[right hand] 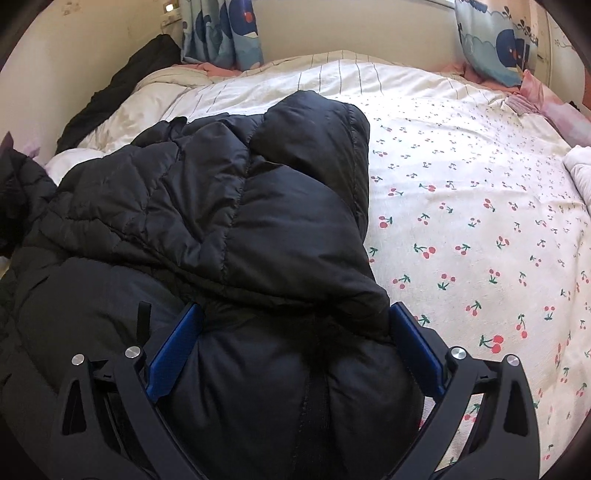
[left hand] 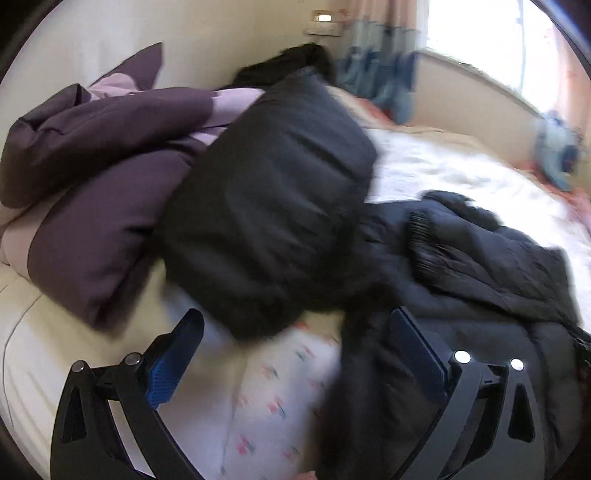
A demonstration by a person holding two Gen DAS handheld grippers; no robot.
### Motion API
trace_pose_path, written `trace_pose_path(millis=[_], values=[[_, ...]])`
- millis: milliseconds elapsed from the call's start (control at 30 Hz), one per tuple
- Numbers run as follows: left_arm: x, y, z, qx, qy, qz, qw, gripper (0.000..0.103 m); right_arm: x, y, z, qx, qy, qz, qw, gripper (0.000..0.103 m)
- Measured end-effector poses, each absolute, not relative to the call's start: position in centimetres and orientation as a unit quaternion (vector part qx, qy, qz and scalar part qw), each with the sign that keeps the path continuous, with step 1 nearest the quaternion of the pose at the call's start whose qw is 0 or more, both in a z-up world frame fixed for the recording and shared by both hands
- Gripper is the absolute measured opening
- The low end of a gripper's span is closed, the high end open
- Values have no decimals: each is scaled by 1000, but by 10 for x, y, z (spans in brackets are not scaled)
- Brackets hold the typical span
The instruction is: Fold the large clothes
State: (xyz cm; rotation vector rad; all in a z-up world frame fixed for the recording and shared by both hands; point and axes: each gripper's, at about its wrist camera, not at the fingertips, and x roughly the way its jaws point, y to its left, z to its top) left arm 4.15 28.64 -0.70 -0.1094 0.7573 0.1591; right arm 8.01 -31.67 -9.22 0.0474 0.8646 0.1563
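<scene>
A black puffer jacket (right hand: 221,206) lies crumpled on the bed's cherry-print sheet (right hand: 461,206). In the right wrist view my right gripper (right hand: 295,325) is open, its blue fingers (right hand: 177,350) standing on either side of a bunched fold of the jacket. In the left wrist view my left gripper (left hand: 295,332) is open, above the sheet (left hand: 280,398); its right finger (left hand: 417,350) lies against the jacket (left hand: 461,266), its left finger (left hand: 177,354) is over the bed. A second, blurred black padded garment (left hand: 269,199) lies just ahead of it.
A purple and pink duvet (left hand: 96,177) is heaped at the left. Blue patterned curtains (right hand: 221,33) and a pillow (right hand: 491,40) stand at the back by the wall. More dark clothing (right hand: 122,88) lies along the far left edge.
</scene>
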Motion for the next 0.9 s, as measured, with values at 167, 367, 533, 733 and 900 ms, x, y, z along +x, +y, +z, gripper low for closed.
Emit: trace_pose_path(millis=[167,367,533,733,900], values=[[74,306,-18,-184,394,59,898,39,81,-312,-94,18,420,74,905,96],[78,280,27,-264,371,-69,888,8,81,-309,-95,11,418,71,905,96],[83,216,95,-288,321,-177,885,6,81,-310,-95,12,415,71,907,96],[112,77,106,-321,297,-319,841,6,79,-314,-94,22,412,75,908,96],[149,-57,21,-342,383,-381,769,6,66,-326,-82,58,376,92,920,96]])
